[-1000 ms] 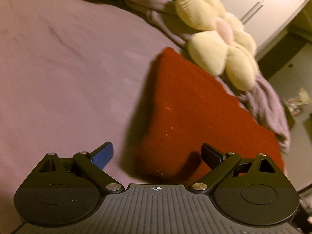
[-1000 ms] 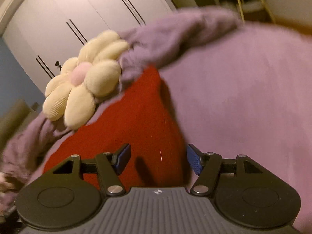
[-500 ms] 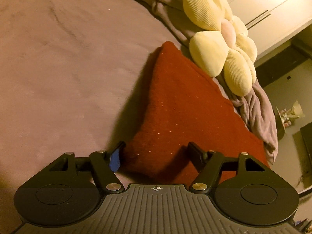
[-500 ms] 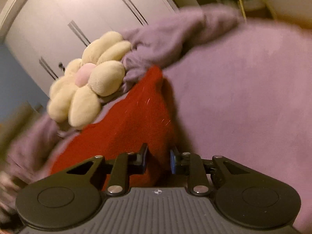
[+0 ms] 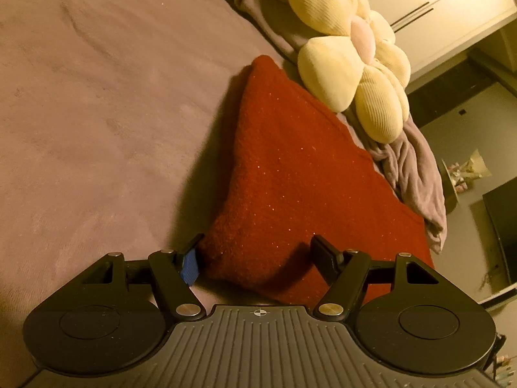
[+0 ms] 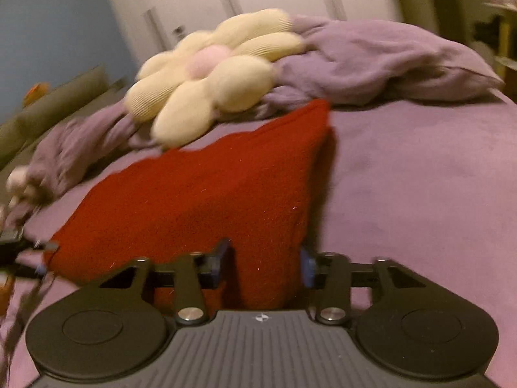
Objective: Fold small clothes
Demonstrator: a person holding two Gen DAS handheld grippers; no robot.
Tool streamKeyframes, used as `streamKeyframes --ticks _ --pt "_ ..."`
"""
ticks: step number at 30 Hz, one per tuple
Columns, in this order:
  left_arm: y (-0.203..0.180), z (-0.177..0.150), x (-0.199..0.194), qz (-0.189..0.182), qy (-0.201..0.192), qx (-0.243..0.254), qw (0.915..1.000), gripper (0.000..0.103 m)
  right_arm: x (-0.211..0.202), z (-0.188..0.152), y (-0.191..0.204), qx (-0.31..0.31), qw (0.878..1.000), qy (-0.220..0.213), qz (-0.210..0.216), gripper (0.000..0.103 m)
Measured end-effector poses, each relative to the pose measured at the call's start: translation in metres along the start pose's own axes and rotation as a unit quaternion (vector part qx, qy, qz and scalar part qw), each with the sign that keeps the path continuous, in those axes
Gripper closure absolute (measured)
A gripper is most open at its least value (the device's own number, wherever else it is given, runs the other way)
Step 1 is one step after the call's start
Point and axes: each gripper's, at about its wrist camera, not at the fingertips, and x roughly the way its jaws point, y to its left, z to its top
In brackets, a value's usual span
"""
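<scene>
A red knit cloth (image 5: 290, 177) lies folded on the purple bed cover; it also shows in the right wrist view (image 6: 210, 194). My left gripper (image 5: 258, 255) is open, its fingers either side of the cloth's near corner, not clamped. My right gripper (image 6: 263, 263) is open with a wide gap, and the other near corner of the cloth sits between its blue pads (image 6: 215, 262). The other gripper shows faintly at the cloth's left edge in the right wrist view (image 6: 19, 252).
A cream flower-shaped cushion (image 5: 352, 55) lies just past the cloth, also in the right wrist view (image 6: 210, 74). A crumpled purple blanket (image 6: 371, 61) runs along the bed's far side. White wardrobe doors (image 5: 436, 9) stand beyond. The bed edge (image 5: 433, 226) drops off right.
My left gripper moved in until its fingers straddle the cloth's corner. My right gripper narrowed on the cloth's edge, then opened wider, and its view swung sideways.
</scene>
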Motion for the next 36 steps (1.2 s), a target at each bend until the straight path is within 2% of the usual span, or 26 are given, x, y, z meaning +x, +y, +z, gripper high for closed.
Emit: streamKeyframes --ticks 3,5,7,9,11,12,13,15,16,18,20,21,23,25,28,29,30,33,34,36 --pt "0.001 0.000 0.001 -0.001 0.003 0.003 1.0000 0.029 0.001 -0.003 -0.004 -0.015 1.000 0.022 0.011 0.077" --pt "-0.001 -0.001 0.002 0.003 0.003 0.006 1.0000 0.029 0.004 -0.005 -0.006 -0.008 0.999 0.037 0.017 0.086" --pt "-0.004 -0.001 0.002 0.007 0.001 0.011 0.9999 0.029 0.003 0.000 0.004 -0.015 0.999 0.042 0.013 0.090" --pt "-0.006 0.000 0.001 0.011 -0.001 0.015 0.9998 0.029 -0.008 0.007 0.007 0.006 0.999 0.024 0.030 0.092" --pt "-0.006 0.001 0.001 0.014 0.001 0.018 0.9997 0.029 -0.023 0.011 -0.003 0.049 0.997 -0.019 0.053 0.092" --pt "-0.005 0.002 0.001 0.018 0.001 0.019 0.9996 0.029 -0.024 0.011 -0.008 0.058 0.998 -0.021 0.034 0.092" --pt "-0.005 0.002 0.001 0.020 0.001 0.020 0.9996 0.029 -0.021 0.010 -0.010 0.045 0.999 -0.007 -0.004 0.092" --pt "-0.004 0.002 0.001 0.022 0.001 0.015 0.9996 0.029 -0.007 0.000 -0.006 -0.003 0.994 0.043 -0.097 0.092" --pt "-0.002 0.003 0.000 0.018 0.002 0.008 0.9998 0.029 -0.006 -0.004 -0.003 -0.013 0.992 0.047 -0.113 0.091" --pt "0.002 0.003 -0.001 -0.001 0.010 -0.006 0.9999 0.023 -0.016 -0.002 0.002 -0.002 0.991 0.022 -0.136 0.082" --pt "0.005 0.004 0.001 -0.019 0.017 -0.015 0.9996 0.016 -0.029 0.002 0.015 -0.006 0.981 -0.017 -0.195 0.079" --pt "0.006 0.004 0.003 -0.026 0.021 -0.020 0.9992 0.015 -0.034 0.004 0.021 -0.005 0.979 -0.036 -0.202 0.078" --pt "0.009 0.006 0.008 -0.033 0.018 -0.041 0.9985 0.015 -0.039 0.006 0.039 0.012 0.981 -0.072 -0.177 0.078" --pt "0.011 0.008 0.015 -0.049 0.012 -0.066 0.9965 0.016 -0.032 0.007 0.066 0.016 0.987 -0.082 -0.138 0.078" --pt "0.017 0.011 0.023 -0.056 0.002 -0.118 0.9914 0.032 -0.005 0.002 0.119 -0.012 0.994 -0.066 -0.083 0.078" --pt "0.021 0.012 0.025 -0.061 -0.002 -0.135 0.9890 0.046 0.006 -0.001 0.137 -0.020 0.996 -0.059 -0.067 0.078" --pt "0.025 0.012 0.028 -0.063 -0.002 -0.155 0.9859 0.055 0.017 -0.003 0.154 -0.027 0.997 -0.050 -0.057 0.078" --pt "0.033 0.013 0.031 -0.086 -0.003 -0.190 0.9780 0.062 0.045 -0.011 0.197 -0.028 0.999 -0.031 -0.033 0.082" --pt "0.032 0.014 0.029 -0.087 -0.007 -0.183 0.9793 0.064 0.053 -0.014 0.208 -0.035 0.998 -0.030 -0.035 0.086" --pt "0.028 0.015 0.025 -0.084 -0.017 -0.159 0.9836 0.064 0.064 -0.023 0.226 -0.063 0.995 -0.046 -0.064 0.086"
